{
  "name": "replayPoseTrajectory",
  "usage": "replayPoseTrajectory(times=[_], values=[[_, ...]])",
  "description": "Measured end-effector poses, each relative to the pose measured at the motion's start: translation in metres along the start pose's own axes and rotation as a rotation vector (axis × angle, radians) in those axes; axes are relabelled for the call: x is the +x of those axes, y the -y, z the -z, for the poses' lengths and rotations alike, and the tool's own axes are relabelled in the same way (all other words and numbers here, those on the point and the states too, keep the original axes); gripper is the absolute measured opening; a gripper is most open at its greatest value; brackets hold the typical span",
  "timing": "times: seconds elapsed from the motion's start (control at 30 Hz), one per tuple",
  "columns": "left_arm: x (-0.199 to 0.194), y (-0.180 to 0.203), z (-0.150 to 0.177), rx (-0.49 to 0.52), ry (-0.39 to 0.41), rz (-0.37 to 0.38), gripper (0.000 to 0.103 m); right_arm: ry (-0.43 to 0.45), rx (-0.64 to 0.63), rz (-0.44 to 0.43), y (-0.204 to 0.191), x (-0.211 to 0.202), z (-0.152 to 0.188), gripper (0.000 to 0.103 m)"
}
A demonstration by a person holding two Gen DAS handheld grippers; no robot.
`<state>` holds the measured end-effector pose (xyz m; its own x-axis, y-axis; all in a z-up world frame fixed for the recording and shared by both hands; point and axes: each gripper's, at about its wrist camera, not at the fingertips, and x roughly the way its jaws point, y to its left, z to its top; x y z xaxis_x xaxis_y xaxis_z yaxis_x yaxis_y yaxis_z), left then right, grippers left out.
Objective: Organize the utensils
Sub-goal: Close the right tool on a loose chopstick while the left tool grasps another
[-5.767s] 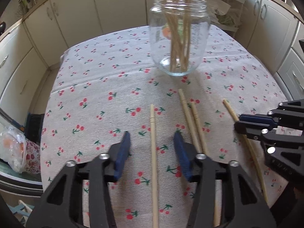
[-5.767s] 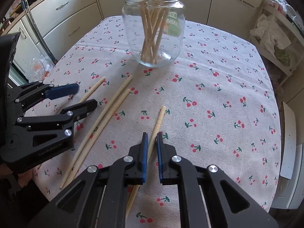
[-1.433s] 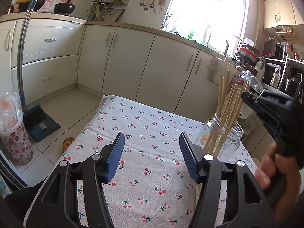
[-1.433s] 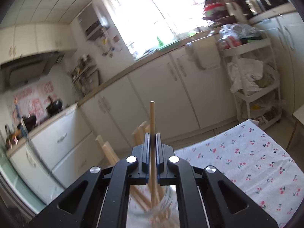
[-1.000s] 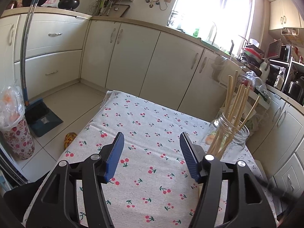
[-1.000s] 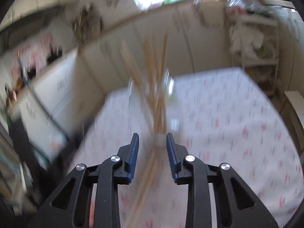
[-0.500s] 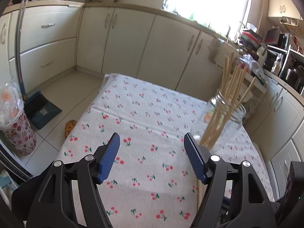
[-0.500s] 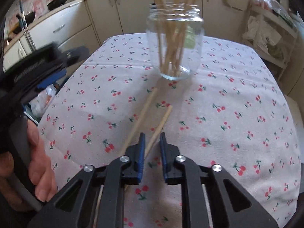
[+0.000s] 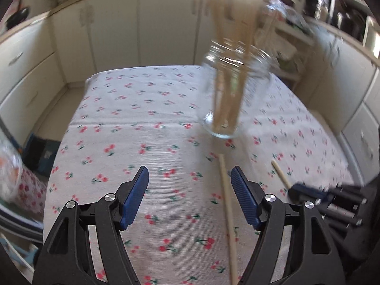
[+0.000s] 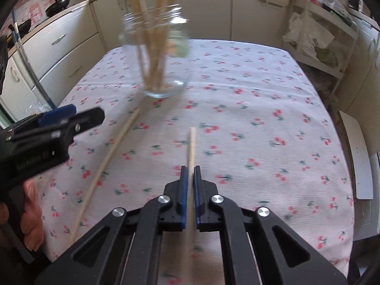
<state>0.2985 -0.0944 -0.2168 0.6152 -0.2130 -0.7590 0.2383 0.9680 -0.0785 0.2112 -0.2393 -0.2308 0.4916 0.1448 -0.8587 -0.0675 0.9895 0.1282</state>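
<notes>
A glass jar (image 9: 234, 95) holding several wooden chopsticks stands on the cherry-print tablecloth; it also shows in the right wrist view (image 10: 163, 57). My left gripper (image 9: 190, 190) is open above the cloth, with one loose chopstick (image 9: 226, 209) lying just inside its right finger. My right gripper (image 10: 189, 178) is shut on a second chopstick (image 10: 192, 144), which points toward the jar. The same chopstick's tip (image 9: 280, 172) shows in the left wrist view in front of the right gripper (image 9: 299, 188). The left gripper (image 10: 71, 116) appears at the left of the right wrist view, beside the loose chopstick (image 10: 111, 154).
The tablecloth (image 9: 142, 109) covers a small table with edges close on all sides. Cream kitchen cabinets (image 9: 166, 23) surround it. A wire shelf with bags (image 10: 315, 40) stands at the right. A plastic bag (image 9: 9, 173) sits at the far left.
My right gripper has closed on a chopstick lying on the cloth. My left gripper has tilted down toward the table and come over the other loose chopstick.
</notes>
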Motion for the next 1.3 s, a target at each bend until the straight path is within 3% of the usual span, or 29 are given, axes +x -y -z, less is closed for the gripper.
replayPoseTrajectory(times=[0.3, 0.57, 0.73, 0.8, 0.87, 0.9, 1.17, 1.23, 1.3], values=[[0.028, 0.031, 0.000, 0.092, -0.115, -0.075, 0.068, -0.019, 0.012, -0.045, 0.015, -0.001, -0.001, 0.006], [0.034, 0.031, 0.002, 0.088, -0.134, -0.069, 0.068, -0.029, -0.024, -0.043, 0.013, 0.003, -0.006, 0.006], [0.034, 0.033, 0.003, 0.090, -0.132, -0.027, 0.049, -0.043, -0.037, -0.041, 0.011, 0.004, -0.007, 0.006], [0.032, 0.036, 0.002, 0.109, -0.135, -0.008, 0.023, -0.051, -0.030, -0.054, 0.013, 0.004, -0.008, 0.006], [0.031, 0.038, 0.002, 0.117, -0.148, 0.009, 0.006, -0.057, -0.030, -0.058, 0.013, 0.003, -0.008, 0.006], [0.031, 0.038, 0.002, 0.118, -0.150, 0.012, 0.005, -0.058, -0.027, -0.060, 0.013, 0.003, -0.009, 0.006], [0.028, 0.034, 0.004, 0.119, -0.175, 0.010, 0.006, -0.080, -0.047, -0.050, 0.010, 0.005, -0.014, 0.006], [0.029, 0.031, 0.003, 0.115, -0.176, 0.004, 0.012, -0.084, -0.050, -0.050, 0.011, 0.006, -0.013, 0.006], [0.031, 0.029, 0.002, 0.111, -0.172, -0.017, 0.031, -0.084, -0.051, -0.050, 0.011, 0.006, -0.013, 0.006]])
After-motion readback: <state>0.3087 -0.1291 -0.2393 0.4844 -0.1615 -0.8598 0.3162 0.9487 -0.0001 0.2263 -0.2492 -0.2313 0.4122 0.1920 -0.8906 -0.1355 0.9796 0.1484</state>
